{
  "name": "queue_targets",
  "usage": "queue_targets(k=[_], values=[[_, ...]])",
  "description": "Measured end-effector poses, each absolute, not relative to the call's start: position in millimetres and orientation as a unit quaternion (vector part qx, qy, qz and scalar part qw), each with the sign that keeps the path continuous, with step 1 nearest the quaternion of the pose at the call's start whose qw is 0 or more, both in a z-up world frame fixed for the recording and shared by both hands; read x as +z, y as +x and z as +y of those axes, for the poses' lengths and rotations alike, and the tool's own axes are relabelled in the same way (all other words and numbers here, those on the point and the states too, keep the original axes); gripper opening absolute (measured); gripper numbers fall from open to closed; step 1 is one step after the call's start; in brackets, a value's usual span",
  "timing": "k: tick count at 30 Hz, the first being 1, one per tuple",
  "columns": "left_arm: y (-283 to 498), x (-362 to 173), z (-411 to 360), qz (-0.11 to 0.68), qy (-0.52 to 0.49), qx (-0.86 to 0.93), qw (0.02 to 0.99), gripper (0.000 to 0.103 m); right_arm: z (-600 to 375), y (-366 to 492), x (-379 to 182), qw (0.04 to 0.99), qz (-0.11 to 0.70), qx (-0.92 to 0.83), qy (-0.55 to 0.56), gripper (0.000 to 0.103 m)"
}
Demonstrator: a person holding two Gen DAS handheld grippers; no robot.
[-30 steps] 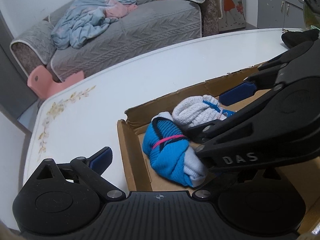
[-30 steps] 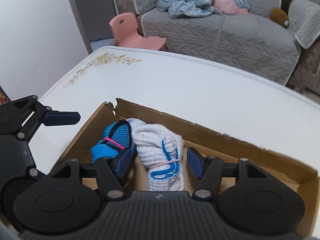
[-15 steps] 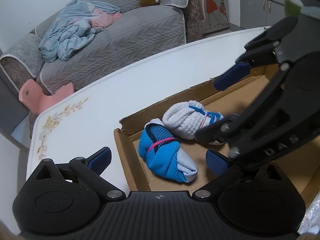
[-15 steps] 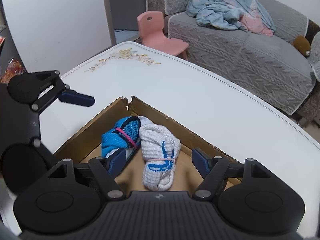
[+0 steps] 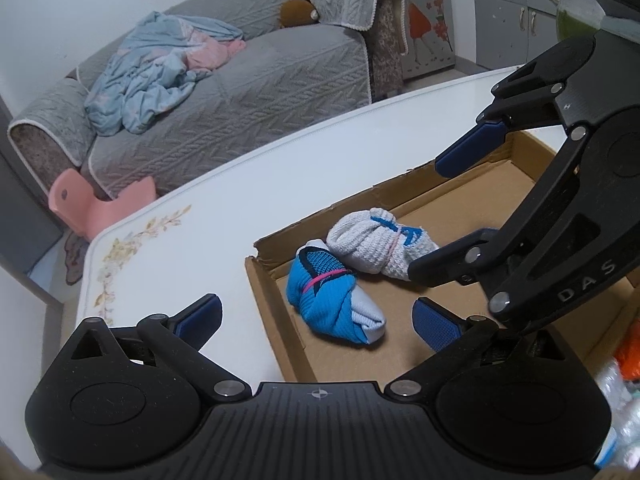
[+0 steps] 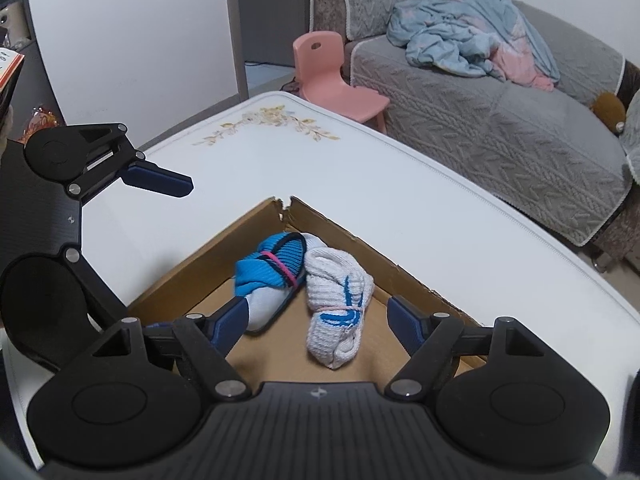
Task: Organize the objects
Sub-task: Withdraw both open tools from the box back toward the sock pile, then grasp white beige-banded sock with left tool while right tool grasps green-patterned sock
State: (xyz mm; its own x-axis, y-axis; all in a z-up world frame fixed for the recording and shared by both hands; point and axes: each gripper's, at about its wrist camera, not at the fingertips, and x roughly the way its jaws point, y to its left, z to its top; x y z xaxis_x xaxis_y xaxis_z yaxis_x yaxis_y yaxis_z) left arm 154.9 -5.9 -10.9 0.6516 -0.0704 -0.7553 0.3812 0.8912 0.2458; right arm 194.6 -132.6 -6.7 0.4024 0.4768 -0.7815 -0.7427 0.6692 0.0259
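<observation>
1. Blue sock roll (image 5: 334, 302) and white sock roll (image 5: 378, 242) lay touching in the box's (image 5: 266, 300) corner.
2. Left gripper (image 5: 316, 320) and right gripper (image 6: 316, 322) hung over the box, jaws spread, empty.
3. The right gripper read "DAS".

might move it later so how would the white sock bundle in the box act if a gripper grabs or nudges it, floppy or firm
The white sock bundle is knit fabric, so it would probably squash under the fingers rather than slip. A pink band cinches it, so it likely lifts as one lump. Lying on the flat floor of the cardboard box, a nudge would probably slide it, not roll it far.
</observation>
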Motion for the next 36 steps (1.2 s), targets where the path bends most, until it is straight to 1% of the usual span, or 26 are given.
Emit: queue_targets(k=[10, 13, 15, 20, 22, 28, 32, 36], values=[[112, 8, 3, 0.382, 0.2, -0.129, 0.893, 0.102, -143, 158, 15, 0.821, 0.376, 0.391, -0.179, 0.077], [82, 14, 9, 0.373, 0.196, -0.126, 0.898, 0.102, -153, 137, 21, 0.823, 0.363, 0.396, -0.183, 0.079], [57, 17, 14, 0.366, 0.186, -0.132, 0.902, 0.102, -165, 117, 24, 0.822, 0.352, 0.406, -0.188, 0.086], [-13, 9, 20, 0.358, 0.158, -0.138, 0.91, 0.102, -209, 62, 24, 0.839, 0.329, 0.39, -0.188, 0.087], [-37, 0, 19, 0.369, 0.145, -0.152, 0.906, 0.102, -233, 38, 20, 0.851, 0.32, 0.378, -0.176, 0.09], [-88, -35, 10, 0.395, 0.116, -0.148, 0.899, 0.102, -287, -16, -13, 0.876, 0.331, 0.323, -0.134, 0.091], [-105, -59, 0, 0.409, 0.115, -0.134, 0.896, 0.102, -308, -35, -45, 0.899, 0.335, 0.267, -0.093, 0.091], [-108, -71, -6, 0.412, 0.109, -0.128, 0.896, 0.102, -304, -44, -62, 0.912, 0.321, 0.243, -0.076, 0.091]])
